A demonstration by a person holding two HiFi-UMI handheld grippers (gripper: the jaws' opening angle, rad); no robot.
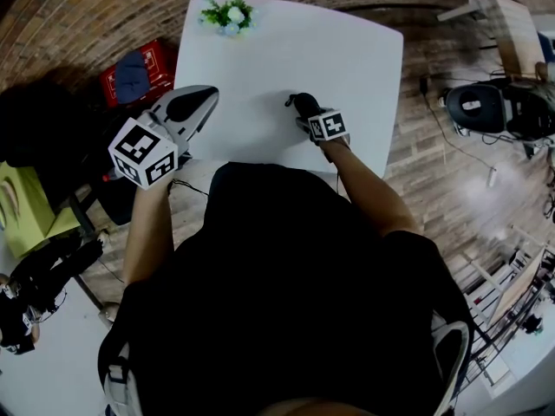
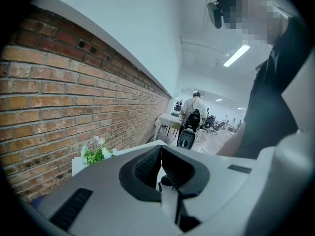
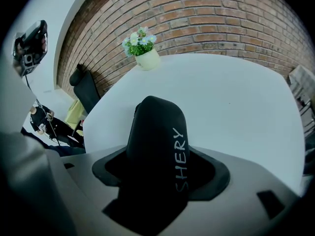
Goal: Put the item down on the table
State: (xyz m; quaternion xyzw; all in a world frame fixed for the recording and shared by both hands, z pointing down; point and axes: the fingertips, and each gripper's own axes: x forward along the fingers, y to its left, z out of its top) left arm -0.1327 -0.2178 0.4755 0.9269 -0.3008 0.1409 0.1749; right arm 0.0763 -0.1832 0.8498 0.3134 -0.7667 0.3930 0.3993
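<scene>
My right gripper point(image 1: 303, 109) is shut on a black zip case point(image 1: 301, 102) and points steeply down over the near middle of the white table point(image 1: 286, 42). The right gripper view shows the case point(image 3: 157, 141), printed "SHERY", standing up between the jaws and hiding the pads; the table point(image 3: 236, 97) lies beyond it. Whether the case touches the table I cannot tell. My left gripper point(image 1: 198, 102) hangs over the table's left edge, shut with nothing in it. The left gripper view shows its dark pads point(image 2: 147, 168) pressed together.
A small pot of flowers point(image 1: 227, 13) stands at the table's far left corner, also in the right gripper view point(image 3: 142, 50). A red crate point(image 1: 134, 74) sits on the floor to the left, a brick wall runs behind, and black equipment point(image 1: 486, 107) stands at the right.
</scene>
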